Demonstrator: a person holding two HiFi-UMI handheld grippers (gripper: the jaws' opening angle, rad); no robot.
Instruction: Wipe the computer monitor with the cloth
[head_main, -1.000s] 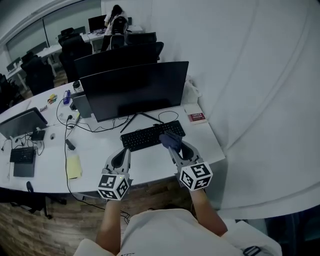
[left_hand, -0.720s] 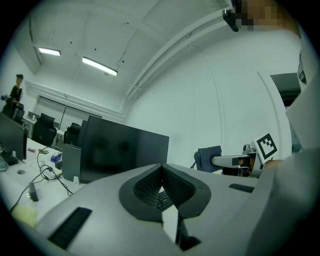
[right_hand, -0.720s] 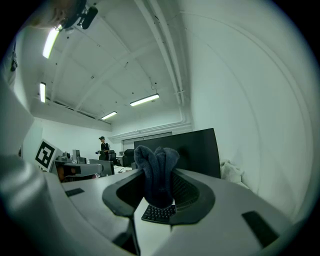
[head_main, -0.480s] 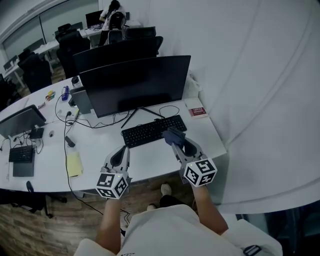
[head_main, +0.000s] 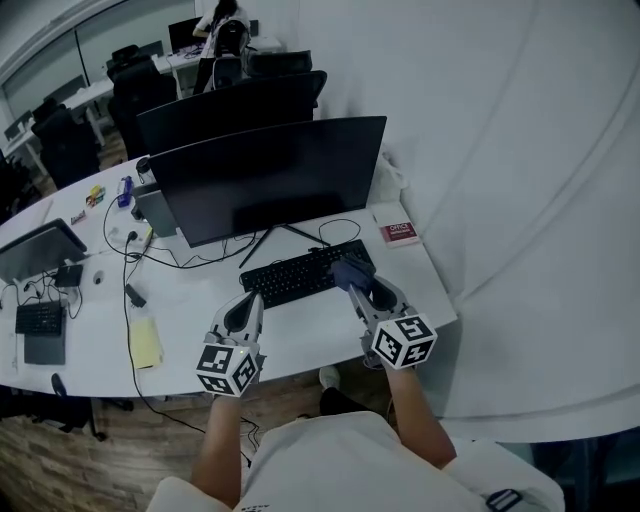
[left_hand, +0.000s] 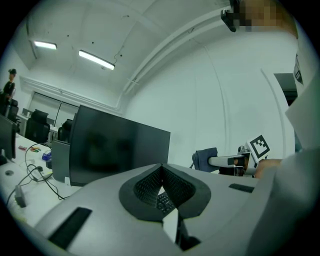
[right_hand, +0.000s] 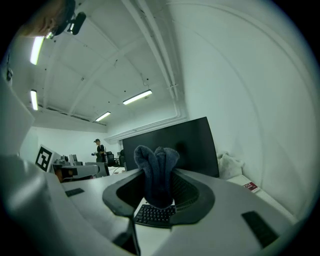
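Head view: steeply down over near desk (head_main: 310, 322) edge. Gripper views: low, close along own jaws, facing far; monitor (head_main: 270, 180), keyboard (head_main: 300, 272) shared by all three.

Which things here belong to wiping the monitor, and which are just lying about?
Belong to the job: monitor; cloth, gripped in the right tongs.
Just lying about: keyboard; red book; yellow notepad.
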